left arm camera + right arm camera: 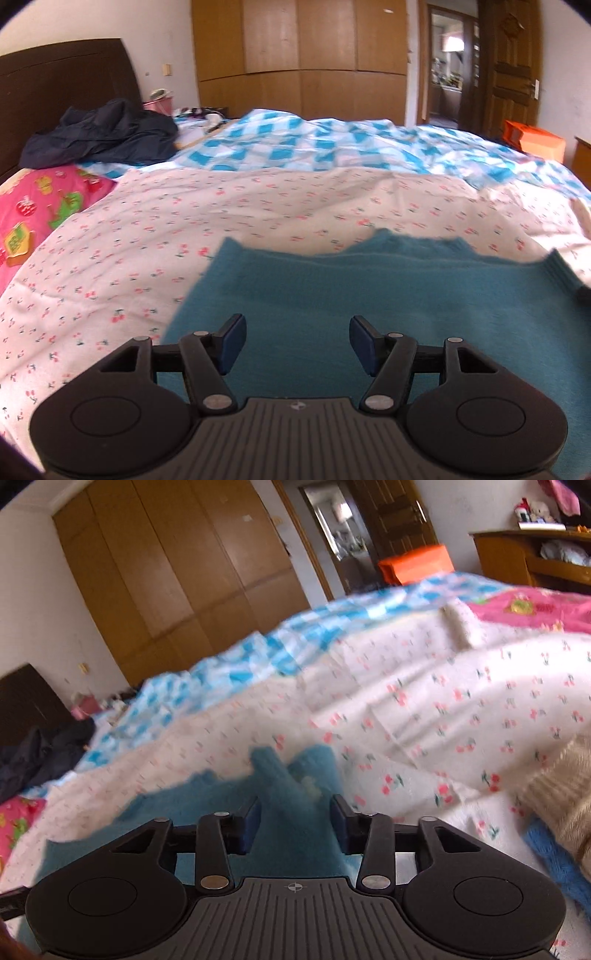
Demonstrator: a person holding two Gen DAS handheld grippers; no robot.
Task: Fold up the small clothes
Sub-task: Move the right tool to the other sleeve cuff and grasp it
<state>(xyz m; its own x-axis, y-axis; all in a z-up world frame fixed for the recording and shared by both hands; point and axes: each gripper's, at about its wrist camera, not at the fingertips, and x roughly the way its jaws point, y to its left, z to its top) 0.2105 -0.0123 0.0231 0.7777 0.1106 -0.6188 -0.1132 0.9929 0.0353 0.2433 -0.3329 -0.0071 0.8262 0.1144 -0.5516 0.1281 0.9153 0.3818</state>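
A teal knit garment [369, 295] lies flat on the cherry-print bed cover [184, 221]. My left gripper [297, 343] is open and empty, hovering over the garment's near left part. In the right wrist view the same teal garment [288, 797] lies below my right gripper [295, 823], which is open with a raised fold of the teal cloth between its fingers, not clamped. The view is blurred by motion.
A cream knit piece [557, 794] and a blue knit piece [550, 853] lie at the right. A blue checked quilt [332, 144], dark clothes [103, 133] and a pink pillow [40, 210] lie on the bed. Wooden wardrobe [303, 55] and an orange box [535, 140] stand behind.
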